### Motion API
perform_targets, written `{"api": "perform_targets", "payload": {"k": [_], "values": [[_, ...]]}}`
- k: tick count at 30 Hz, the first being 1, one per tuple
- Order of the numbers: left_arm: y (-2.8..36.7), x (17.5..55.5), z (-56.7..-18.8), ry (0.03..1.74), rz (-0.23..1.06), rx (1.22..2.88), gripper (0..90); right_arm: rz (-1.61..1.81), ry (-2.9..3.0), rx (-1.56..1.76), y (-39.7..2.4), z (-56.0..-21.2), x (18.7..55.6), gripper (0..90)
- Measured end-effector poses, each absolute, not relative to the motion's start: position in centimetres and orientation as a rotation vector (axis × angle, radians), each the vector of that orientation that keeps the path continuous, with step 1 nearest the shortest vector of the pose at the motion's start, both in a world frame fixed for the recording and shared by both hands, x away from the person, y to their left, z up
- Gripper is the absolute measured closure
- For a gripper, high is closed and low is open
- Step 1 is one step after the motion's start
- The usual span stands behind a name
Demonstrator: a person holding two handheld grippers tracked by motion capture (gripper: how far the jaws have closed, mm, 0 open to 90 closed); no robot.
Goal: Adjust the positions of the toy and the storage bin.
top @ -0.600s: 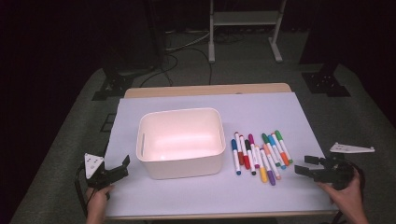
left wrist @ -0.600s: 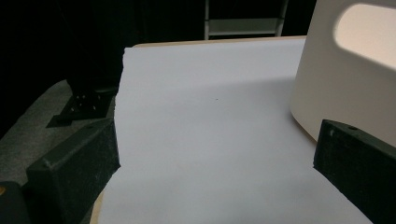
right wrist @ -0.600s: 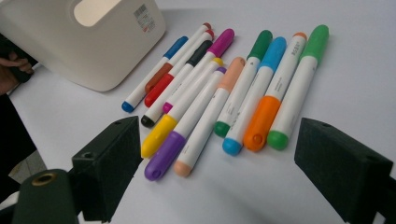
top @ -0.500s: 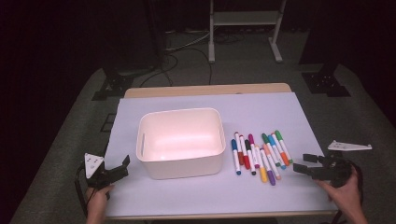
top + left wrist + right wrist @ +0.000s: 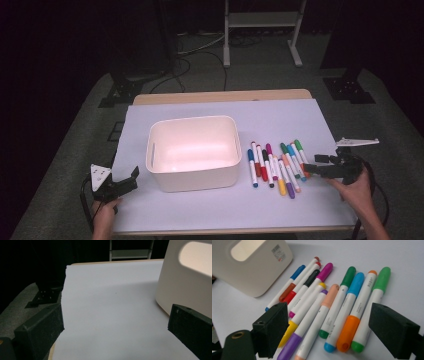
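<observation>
A white bin (image 5: 191, 150) stands in the middle of the table, and its handle cutout shows in the right gripper view (image 5: 247, 250). To its right lies a row of several coloured markers (image 5: 275, 165) with white barrels. My right gripper (image 5: 311, 166) is at the row's right edge and is open. In the right gripper view my right gripper (image 5: 329, 312) hovers low over the markers (image 5: 342, 302), straddling several without touching them. My left gripper (image 5: 131, 179) rests open at the table's front left. In the left gripper view my left gripper (image 5: 115, 315) has only bare paper between its jaws, with the bin (image 5: 185, 282) to the right.
A pale paper sheet (image 5: 200, 210) covers the wooden table. Black stand feet (image 5: 350, 90) and a white rack (image 5: 260, 20) stand on the carpet beyond the far edge. Cables lie on the floor behind the table.
My right gripper has slid left, up to the right edge of the marker row. The left gripper, bin and markers are where they were.
</observation>
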State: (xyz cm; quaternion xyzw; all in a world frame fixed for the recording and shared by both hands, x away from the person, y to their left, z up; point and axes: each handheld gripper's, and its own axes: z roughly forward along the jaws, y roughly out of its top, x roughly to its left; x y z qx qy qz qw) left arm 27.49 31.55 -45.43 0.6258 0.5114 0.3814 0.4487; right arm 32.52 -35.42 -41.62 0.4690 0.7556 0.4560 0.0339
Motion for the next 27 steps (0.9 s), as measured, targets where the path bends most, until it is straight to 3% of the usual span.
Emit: {"api": "perform_targets", "payload": {"k": [4, 16, 27], "values": [[31.5, 27.5, -45.4, 1.265, 0.945, 1.551, 0.0, 1.345, 2.339, 1.453, -35.0, -41.6, 33.8, 15.0], [31.5, 27.5, -45.4, 1.263, 0.947, 1.553, 0.0, 1.142, 2.299, 1.57, -34.2, -41.7, 37.4, 34.8], [31.5, 27.5, -45.4, 1.263, 0.945, 1.552, 0.0, 1.042, 2.233, 1.622, -33.8, -43.1, 37.6, 54.2]]}}
